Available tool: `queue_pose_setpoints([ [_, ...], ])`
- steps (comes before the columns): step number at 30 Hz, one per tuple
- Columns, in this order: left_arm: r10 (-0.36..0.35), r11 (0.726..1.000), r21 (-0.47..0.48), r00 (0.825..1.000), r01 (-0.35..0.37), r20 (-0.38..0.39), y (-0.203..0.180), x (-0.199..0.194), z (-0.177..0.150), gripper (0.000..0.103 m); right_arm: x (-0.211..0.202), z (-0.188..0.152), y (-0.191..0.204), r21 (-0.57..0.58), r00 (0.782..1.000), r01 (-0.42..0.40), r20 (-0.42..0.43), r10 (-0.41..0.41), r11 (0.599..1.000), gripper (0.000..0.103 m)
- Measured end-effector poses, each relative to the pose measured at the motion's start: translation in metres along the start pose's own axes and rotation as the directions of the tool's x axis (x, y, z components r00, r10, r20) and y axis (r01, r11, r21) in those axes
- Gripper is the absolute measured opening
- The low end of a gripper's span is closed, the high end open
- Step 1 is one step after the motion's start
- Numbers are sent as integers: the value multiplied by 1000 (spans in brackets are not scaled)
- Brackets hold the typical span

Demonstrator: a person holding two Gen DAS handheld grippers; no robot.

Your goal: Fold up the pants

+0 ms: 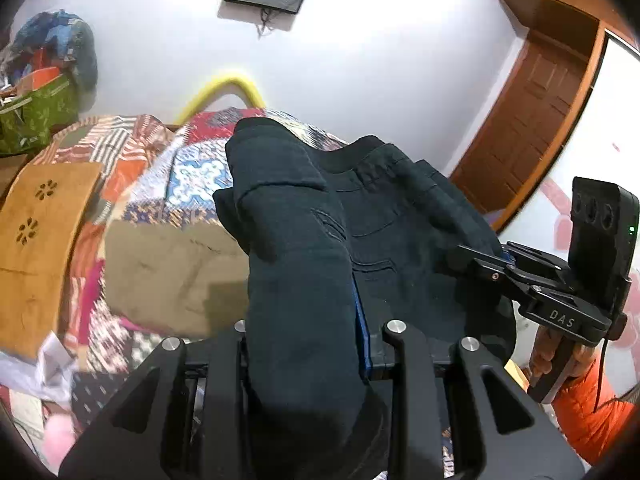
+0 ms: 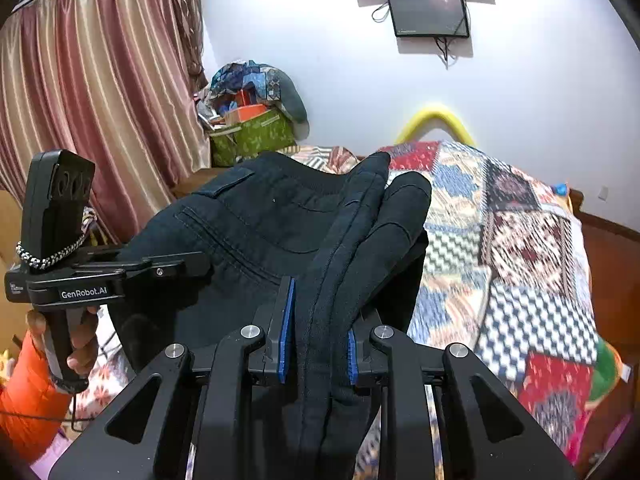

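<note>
Dark navy cotton pants [image 1: 384,216] hang in the air above the bed, stretched between the two tools, waistband [image 2: 304,184] side up, stitched pocket seams showing.

Left gripper [image 1: 320,344]: clamped on a bunched fold of the pants, fabric fills the gap and drapes back over the linkage; one blue pad edge shows just right of the cloth. In the right wrist view the same tool sits at 9 o'clock, fingers sunk into the pants' left edge, a hand [image 2: 76,344] in an orange puffy sleeve [image 2: 28,396] on its handle.

Right gripper [image 2: 316,344]: closed on a thick seamed edge of the pants, blue pads [image 2: 286,328] either side of the cloth. The left pad looks slightly off the fabric near its tip, hard to say through the fisheye. From the left wrist view this tool is at 3 o'clock, biting the pants' right edge, held by a hand [image 1: 540,360].

Under the pants: multicoloured patchwork quilt [image 2: 520,260] on the bed, blurred. An olive-brown folded cloth [image 1: 172,276] lies on the quilt at 9 o'clock in the left view, with a tan wooden panel with flower cut-outs [image 1: 44,240] further left.

Beyond: yellow foam tube arch [image 2: 436,116] at the bed's far end, green patterned storage box [image 2: 256,136] heaped with clutter, small dark wall monitor [image 2: 428,12] at 12 o'clock, striped pink curtain [image 2: 100,80] at 10 o'clock, brown wooden door [image 1: 532,120] at 2 o'clock in the left view.
</note>
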State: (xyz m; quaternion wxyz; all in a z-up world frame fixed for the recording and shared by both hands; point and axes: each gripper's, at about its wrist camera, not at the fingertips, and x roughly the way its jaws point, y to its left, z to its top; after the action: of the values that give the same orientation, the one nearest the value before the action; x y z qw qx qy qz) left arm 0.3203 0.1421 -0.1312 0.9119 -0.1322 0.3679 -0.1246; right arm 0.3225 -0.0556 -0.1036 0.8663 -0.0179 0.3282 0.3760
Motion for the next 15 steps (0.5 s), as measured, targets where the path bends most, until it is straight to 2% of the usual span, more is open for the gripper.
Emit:
queue_pose_setpoints([
  [4,14,1000,-25,1000,-13,15,29,14,23,28,31,20,2,0,1000,-4,5,4,1000,19],
  [9,38,997,-69,999,-39,-14,78,54,46,28,77,40,3,10,1000,-2,-3,2,1000,19],
  [15,80,987,-130,993,-90,-82,139,114,41,28,137,34,-6,52,998,-6,-61,9,999,18],
])
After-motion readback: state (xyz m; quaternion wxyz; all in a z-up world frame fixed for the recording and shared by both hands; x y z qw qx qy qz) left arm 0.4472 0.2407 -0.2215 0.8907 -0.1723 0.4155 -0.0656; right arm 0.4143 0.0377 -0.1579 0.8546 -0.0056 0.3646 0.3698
